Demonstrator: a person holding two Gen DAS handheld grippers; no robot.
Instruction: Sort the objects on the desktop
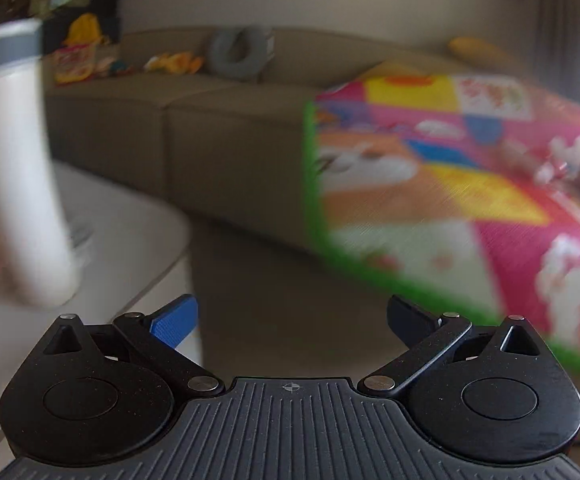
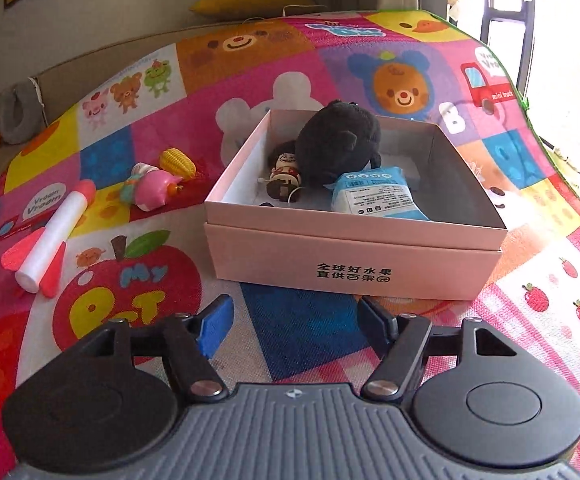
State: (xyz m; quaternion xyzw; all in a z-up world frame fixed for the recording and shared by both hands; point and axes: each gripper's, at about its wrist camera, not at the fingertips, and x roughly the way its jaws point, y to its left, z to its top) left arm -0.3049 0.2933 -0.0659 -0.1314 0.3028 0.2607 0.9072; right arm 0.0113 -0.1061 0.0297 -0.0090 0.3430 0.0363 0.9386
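In the right wrist view a pink cardboard box (image 2: 353,252) stands on a colourful play mat (image 2: 297,328). Inside it lie a black plush toy (image 2: 339,140), a small wooden figurine (image 2: 284,178) and a blue-white wipes pack (image 2: 377,196). Left of the box lie a white-and-pink toy rocket (image 2: 52,236), a pink toy figure (image 2: 152,190) and a yellow toy corn (image 2: 178,164). My right gripper (image 2: 295,326) is open and empty, just in front of the box. My left gripper (image 1: 291,320) is open and empty, held off the mat's edge; its view is blurred.
In the left wrist view a white cylinder with a grey band (image 1: 18,160) stands close at the left on a pale surface. A brown sofa (image 1: 194,120) with toys and a grey neck pillow (image 1: 240,54) is behind. The play mat (image 1: 449,184) fills the right.
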